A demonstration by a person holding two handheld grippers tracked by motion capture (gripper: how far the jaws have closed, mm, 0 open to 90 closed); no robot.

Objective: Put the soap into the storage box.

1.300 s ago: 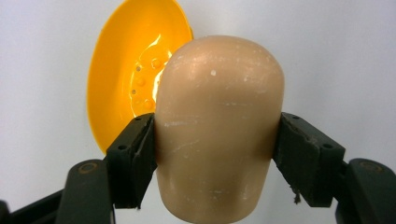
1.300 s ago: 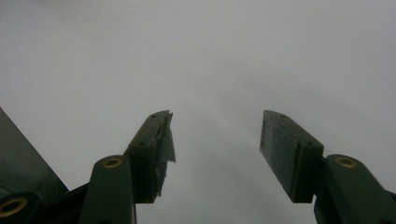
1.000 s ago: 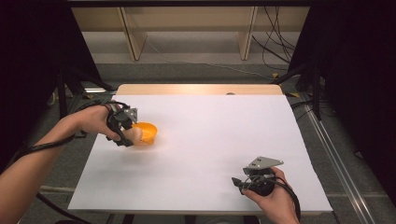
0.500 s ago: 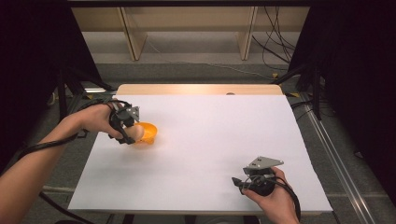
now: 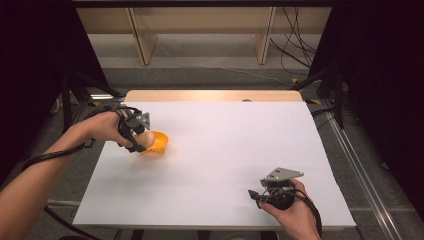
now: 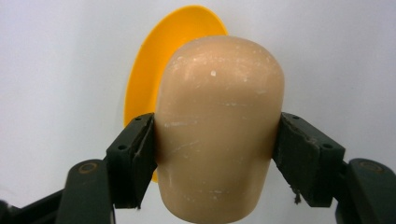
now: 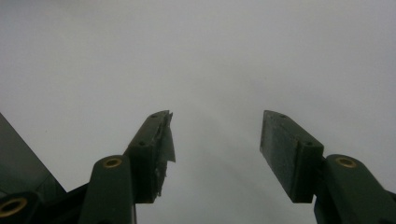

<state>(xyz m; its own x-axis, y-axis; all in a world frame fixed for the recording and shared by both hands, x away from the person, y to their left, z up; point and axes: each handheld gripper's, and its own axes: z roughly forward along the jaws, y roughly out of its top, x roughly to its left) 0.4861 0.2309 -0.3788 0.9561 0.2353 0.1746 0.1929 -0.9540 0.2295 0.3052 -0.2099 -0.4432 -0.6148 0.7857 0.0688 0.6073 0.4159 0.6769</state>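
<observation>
Near the desk's [image 5: 210, 200] left edge, the left gripper [image 6: 215, 140] pinches a beige rounded block [image 6: 219, 126] above the orange bowl [image 5: 156, 142], not yet released; the right gripper [image 7: 215, 140] rests spread, empty.

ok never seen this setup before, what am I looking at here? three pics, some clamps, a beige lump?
No robot here: a person holds a hand-held two-jaw gripper in each hand at a white table. The wide picture comes from a fixed camera above, looking down on the table. The other two come from cameras riding on each gripper, looking along its black jaws.

The left gripper is shut on a beige rounded block; both pads press its sides. Right behind it sits an orange bowl; whether the block touches it is hard to tell.

The right gripper rests near the table's front edge, jaws open with nothing between them, as its own view shows. That view looks onto bare white table.
</observation>
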